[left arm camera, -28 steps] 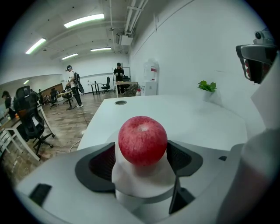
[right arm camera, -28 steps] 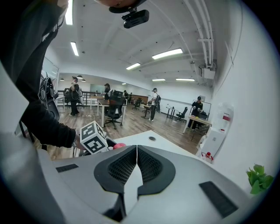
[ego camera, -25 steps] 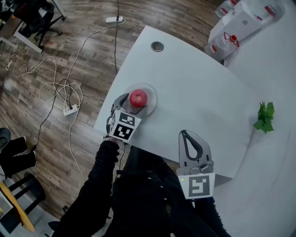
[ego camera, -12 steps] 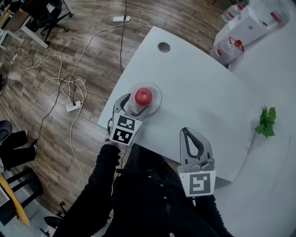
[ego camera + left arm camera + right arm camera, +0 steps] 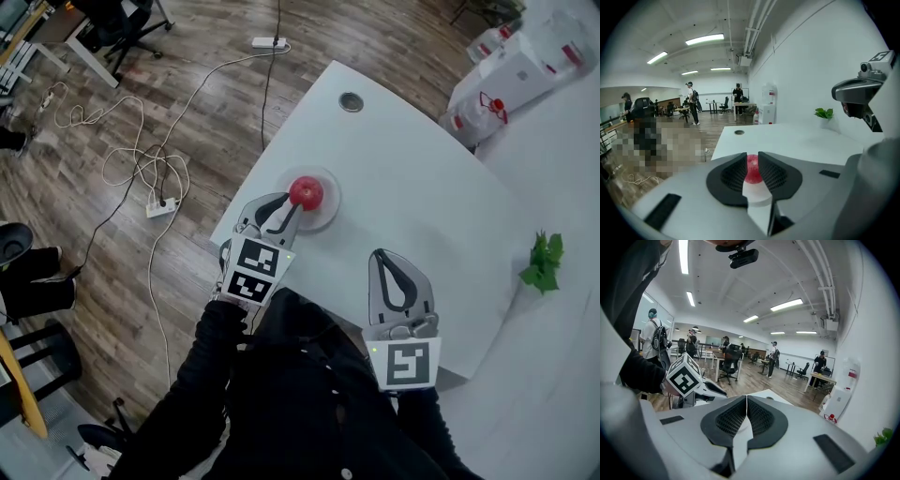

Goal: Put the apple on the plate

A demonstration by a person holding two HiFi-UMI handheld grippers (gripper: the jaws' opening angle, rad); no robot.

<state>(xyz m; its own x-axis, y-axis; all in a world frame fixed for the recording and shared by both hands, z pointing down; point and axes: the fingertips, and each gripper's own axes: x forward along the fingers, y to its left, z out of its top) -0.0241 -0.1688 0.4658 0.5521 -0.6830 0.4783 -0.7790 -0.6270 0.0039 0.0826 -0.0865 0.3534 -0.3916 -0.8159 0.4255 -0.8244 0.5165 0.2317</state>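
Observation:
A red apple (image 5: 306,193) rests on a clear round plate (image 5: 328,202) near the left edge of the white table (image 5: 412,187). My left gripper (image 5: 284,208) hovers just short of the apple, above the table edge. Its jaws have just been closing and stand a narrow gap apart with nothing between them. In the left gripper view the apple (image 5: 752,169) shows through that gap, beyond the left gripper (image 5: 752,161). My right gripper (image 5: 384,258) is shut and empty over the table's near edge; in its own view the right gripper (image 5: 746,403) has its pads together.
A small green plant (image 5: 542,261) stands at the right. A round cable grommet (image 5: 352,101) sits at the far end of the table. White boxes with red parts (image 5: 497,66) lie at the back right. Cables and a power strip (image 5: 161,203) lie on the wooden floor left.
My left gripper has drawn back from around the apple and risen, and its jaws have narrowed. The apple stays on the plate. The right gripper has barely moved.

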